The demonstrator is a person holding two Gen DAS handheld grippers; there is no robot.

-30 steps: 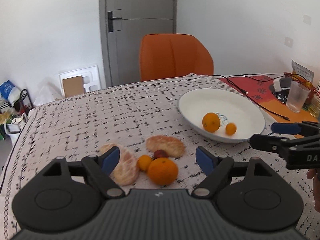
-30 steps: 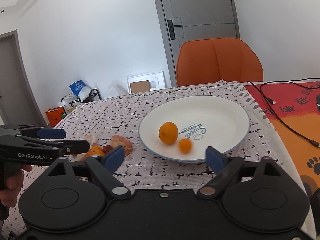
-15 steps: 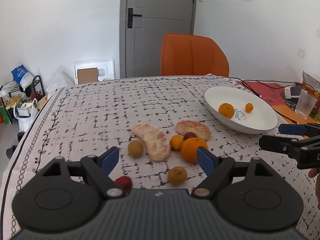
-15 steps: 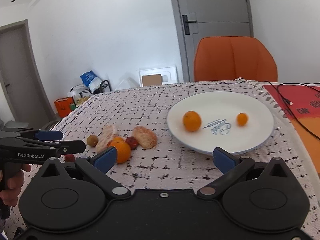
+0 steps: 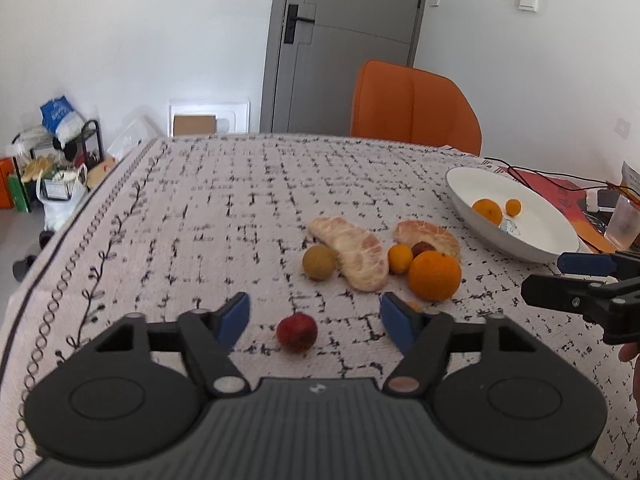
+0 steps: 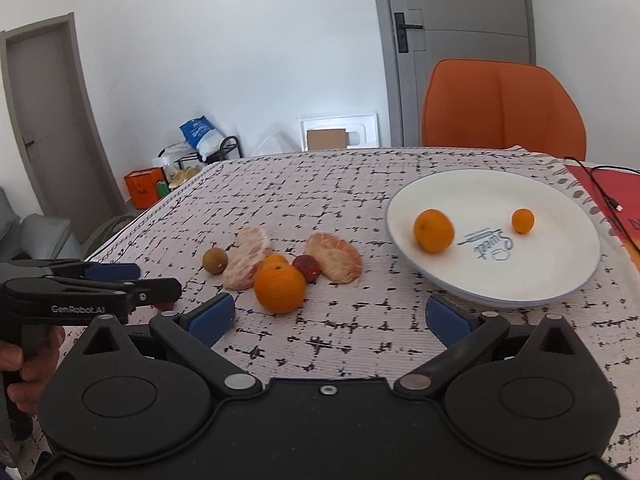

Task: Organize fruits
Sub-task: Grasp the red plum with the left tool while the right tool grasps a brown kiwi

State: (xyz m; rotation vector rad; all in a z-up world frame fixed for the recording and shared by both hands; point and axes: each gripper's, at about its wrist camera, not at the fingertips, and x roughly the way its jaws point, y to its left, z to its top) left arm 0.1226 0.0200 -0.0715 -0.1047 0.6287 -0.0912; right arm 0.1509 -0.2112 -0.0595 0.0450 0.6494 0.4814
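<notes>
Red fruit (image 5: 297, 332) lies on the tablecloth (image 5: 208, 216) between my left gripper's (image 5: 314, 318) spread fingers, untouched. My right gripper (image 6: 330, 316) hangs released and empty near the big orange (image 6: 279, 287). Two oranges already sit in the white plate (image 6: 560, 276); peeled segments (image 5: 354, 252) lie beside it.

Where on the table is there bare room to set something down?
The far cloth between the fruit cluster and the orange chair is bare, as is the left side past the brown fruit. The plate has room beside its two oranges. It is crowded around the big orange.
</notes>
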